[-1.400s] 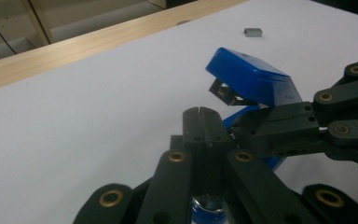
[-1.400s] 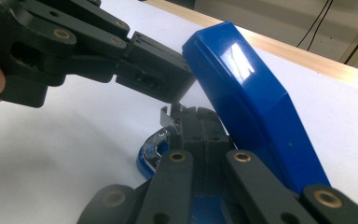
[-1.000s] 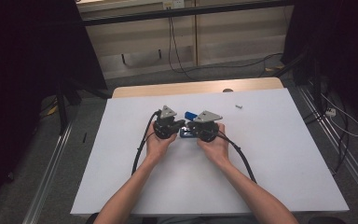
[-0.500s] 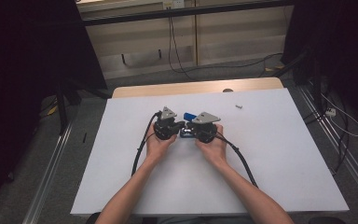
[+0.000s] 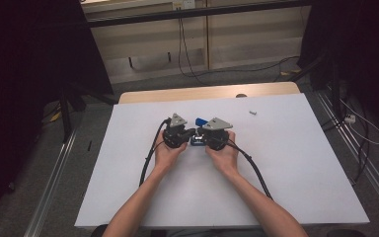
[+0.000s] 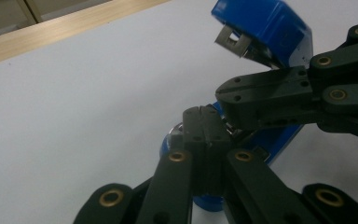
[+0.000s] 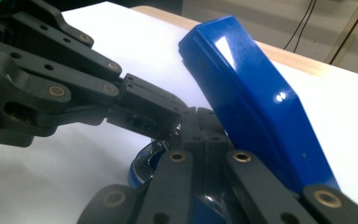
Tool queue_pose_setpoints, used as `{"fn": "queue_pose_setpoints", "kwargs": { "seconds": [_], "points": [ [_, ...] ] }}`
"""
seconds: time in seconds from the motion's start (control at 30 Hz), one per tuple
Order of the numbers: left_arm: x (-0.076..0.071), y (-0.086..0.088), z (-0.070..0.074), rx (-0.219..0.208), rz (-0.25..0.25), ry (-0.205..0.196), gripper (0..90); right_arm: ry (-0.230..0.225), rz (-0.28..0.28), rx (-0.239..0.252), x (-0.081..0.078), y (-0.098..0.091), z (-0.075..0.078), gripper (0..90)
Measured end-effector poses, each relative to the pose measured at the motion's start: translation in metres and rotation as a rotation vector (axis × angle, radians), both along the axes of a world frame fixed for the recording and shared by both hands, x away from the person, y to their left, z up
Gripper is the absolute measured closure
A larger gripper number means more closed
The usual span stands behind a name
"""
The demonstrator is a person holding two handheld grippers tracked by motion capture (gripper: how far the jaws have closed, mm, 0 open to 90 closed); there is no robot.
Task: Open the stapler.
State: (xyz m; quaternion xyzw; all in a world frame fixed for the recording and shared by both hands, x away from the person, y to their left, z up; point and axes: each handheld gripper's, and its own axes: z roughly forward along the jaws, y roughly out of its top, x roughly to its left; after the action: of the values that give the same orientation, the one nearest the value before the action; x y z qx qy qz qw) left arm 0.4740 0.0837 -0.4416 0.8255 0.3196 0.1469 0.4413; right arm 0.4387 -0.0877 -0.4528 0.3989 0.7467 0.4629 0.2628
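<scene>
Left gripper point(image 6: 204, 122): jaws pressed tight together, tips poking down into the open blue stapler point(image 6: 265, 28), right at the shiny metal bit by its base. Can't tell whether anything is actually pinched in there. Right gripper point(image 7: 200, 122): same deal, clamped tight, tips meeting the left ones inside the stapler from the other side, lid tilted up just beside them. Seen from above, both grippers nose to nose around mid-table, a bit toward the far edge, left gripper point(image 5: 183, 135) and right gripper point(image 5: 205, 138) with the stapler point(image 5: 200, 121) sitting between. Small white thing point(image 5: 252, 112) lying well apart, closer to the far right corner of the table point(image 5: 306, 168). Wooden strip along the far edge.
</scene>
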Motion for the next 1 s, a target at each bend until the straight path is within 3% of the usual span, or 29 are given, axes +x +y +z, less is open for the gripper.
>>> {"fn": "queue_pose_setpoints", "kwargs": {
  "seconds": [0.3,0.4,0.47,1.0],
  "points": [
    [-0.001,-0.001,0.0,0.001,0.003,-0.002,90.0,-0.01,-0.011,0.0,0.0,-0.004,0.005,90.0],
    [0.0,0.0,0.0,-0.005,-0.001,0.0,90.0,0.002,-0.009,0.025,0.001,-0.005,0.005,90.0],
    [0.001,0.001,0.0,-0.005,-0.005,0.002,90.0,-0.007,-0.01,0.008,0.0,-0.005,0.006,90.0],
    [-0.001,-0.001,0.0,0.008,-0.005,-0.014,90.0,-0.014,-0.02,0.0,-0.001,-0.011,0.011,90.0]
  ]
}}
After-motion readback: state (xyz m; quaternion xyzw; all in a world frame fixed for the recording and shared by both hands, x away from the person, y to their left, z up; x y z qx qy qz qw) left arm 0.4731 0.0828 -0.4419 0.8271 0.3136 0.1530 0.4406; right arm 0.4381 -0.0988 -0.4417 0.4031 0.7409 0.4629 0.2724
